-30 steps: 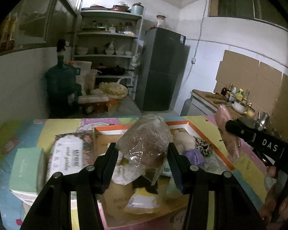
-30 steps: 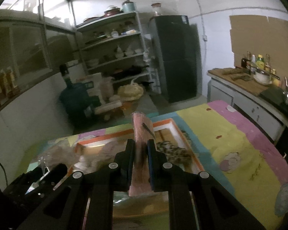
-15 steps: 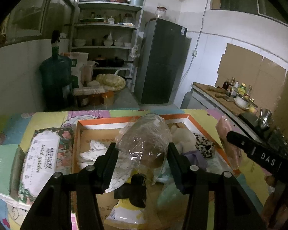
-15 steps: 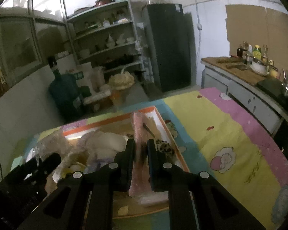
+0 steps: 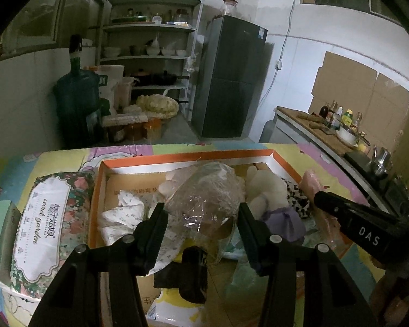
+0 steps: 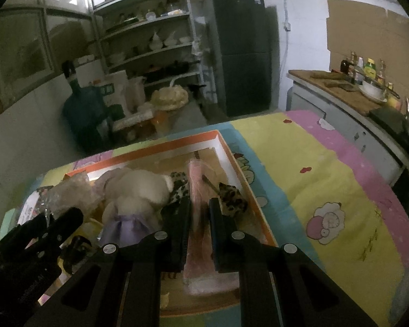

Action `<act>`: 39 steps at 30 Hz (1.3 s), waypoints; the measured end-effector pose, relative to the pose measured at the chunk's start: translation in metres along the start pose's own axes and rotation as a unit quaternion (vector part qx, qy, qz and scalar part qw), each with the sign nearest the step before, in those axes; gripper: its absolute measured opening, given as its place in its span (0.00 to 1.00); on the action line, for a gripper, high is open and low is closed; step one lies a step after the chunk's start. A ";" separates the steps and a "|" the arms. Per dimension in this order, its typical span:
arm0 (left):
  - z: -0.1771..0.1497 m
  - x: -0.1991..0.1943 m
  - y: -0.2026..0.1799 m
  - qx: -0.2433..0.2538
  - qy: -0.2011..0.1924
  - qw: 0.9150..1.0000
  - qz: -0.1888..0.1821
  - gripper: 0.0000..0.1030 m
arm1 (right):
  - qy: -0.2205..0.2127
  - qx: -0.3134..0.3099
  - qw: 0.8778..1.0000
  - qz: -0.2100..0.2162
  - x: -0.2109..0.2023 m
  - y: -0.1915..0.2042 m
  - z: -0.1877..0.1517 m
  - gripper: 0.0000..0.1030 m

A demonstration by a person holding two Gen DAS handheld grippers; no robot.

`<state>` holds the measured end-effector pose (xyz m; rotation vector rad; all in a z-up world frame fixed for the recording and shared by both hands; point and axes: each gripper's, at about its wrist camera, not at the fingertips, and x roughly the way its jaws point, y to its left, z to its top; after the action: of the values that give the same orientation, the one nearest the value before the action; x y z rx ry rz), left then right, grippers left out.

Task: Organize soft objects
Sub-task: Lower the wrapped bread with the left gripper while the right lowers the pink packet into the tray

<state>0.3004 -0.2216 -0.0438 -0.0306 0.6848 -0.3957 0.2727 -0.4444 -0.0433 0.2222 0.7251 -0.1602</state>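
Left wrist — crinkled clear plastic bag (image 5: 204, 190)

The crinkled clear plastic bag (image 5: 205, 190) covers most of what lies behind it in the shallow orange-rimmed cardboard box (image 5: 98, 188), and what the bag itself holds is too blurred to tell. The cream plush toy in a lilac skirt (image 6: 135, 199) hides part of the leopard-print cloth (image 6: 233, 200), while the thin pink plastic-wrapped pack (image 6: 197, 188) is perhaps fabric. The floral tissue pack (image 5: 45, 218) is cut off by the left wrist view's lower edge.
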 end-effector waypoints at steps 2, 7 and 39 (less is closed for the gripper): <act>0.000 0.002 0.001 -0.001 0.003 1.000 0.001 0.50 | 0.003 -0.004 1.000 0.001 0.003 0.002 0.000 0.14; -0.001 0.010 0.002 -0.002 0.013 1.000 0.001 0.50 | 0.009 -0.007 1.000 0.004 0.010 0.005 -0.003 0.15; 0.000 -0.012 0.004 -0.006 -0.020 1.000 -0.002 0.59 | -0.010 0.014 0.999 0.043 -0.012 0.003 -0.006 0.55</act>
<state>0.2934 -0.2136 -0.0374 -0.0507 0.6485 -0.3948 0.2611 -0.4392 -0.0391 0.2767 0.6927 -0.0912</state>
